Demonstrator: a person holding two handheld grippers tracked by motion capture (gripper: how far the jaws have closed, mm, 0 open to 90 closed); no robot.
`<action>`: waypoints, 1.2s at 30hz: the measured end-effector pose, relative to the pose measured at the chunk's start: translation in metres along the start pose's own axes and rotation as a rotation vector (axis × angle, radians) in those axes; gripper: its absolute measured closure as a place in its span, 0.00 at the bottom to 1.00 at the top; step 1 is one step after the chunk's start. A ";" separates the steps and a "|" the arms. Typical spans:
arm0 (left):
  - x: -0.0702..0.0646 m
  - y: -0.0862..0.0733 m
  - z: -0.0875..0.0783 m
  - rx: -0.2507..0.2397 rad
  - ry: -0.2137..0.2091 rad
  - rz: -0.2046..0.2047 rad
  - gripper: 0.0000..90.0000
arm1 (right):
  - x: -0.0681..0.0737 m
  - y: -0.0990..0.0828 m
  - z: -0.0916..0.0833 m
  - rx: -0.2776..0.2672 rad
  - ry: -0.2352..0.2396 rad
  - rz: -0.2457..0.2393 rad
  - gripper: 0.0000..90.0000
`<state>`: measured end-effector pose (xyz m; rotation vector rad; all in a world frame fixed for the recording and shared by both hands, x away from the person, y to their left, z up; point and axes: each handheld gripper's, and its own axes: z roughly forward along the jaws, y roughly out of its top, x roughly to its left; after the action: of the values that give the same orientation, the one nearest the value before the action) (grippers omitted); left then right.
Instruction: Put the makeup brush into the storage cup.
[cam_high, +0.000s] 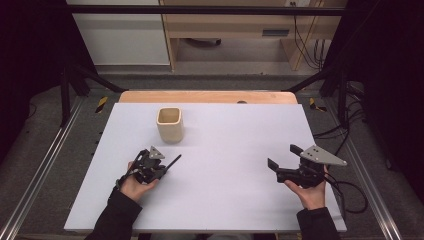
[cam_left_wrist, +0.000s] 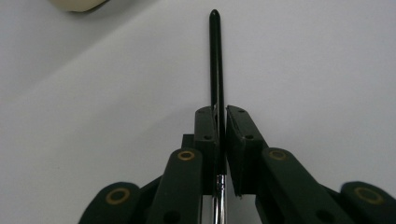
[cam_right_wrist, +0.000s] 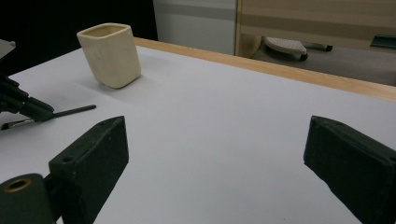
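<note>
Your left gripper (cam_high: 161, 167) is clamped on a thin black pen (cam_left_wrist: 215, 70) at lower left of the high view; it's light, stiff and slick, so grip mid-shaft.

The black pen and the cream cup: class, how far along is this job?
Done: the left tongs have shut on the black pen, which lies low over the white table. In hand: that grip. Left, probably: carrying the pen to the cream cup, which stands apart. The right tongs wait open.
</note>
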<state>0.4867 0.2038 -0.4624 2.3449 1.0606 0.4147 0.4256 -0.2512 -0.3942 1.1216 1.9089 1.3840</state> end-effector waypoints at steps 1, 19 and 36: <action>0.000 0.000 0.000 0.000 0.002 -0.003 0.92 | 0.000 0.000 0.000 0.001 0.000 0.003 0.08; 0.003 0.001 -0.010 -0.024 -0.017 -0.023 0.78 | 0.000 0.000 -0.001 -0.004 0.004 0.000 0.08; 0.000 0.019 -0.036 -0.055 -0.046 0.007 0.47 | 0.001 0.001 0.000 0.004 0.006 0.003 0.08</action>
<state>0.4808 0.2053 -0.4217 2.2994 1.0068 0.3864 0.4253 -0.2502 -0.3937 1.1239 1.9159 1.3871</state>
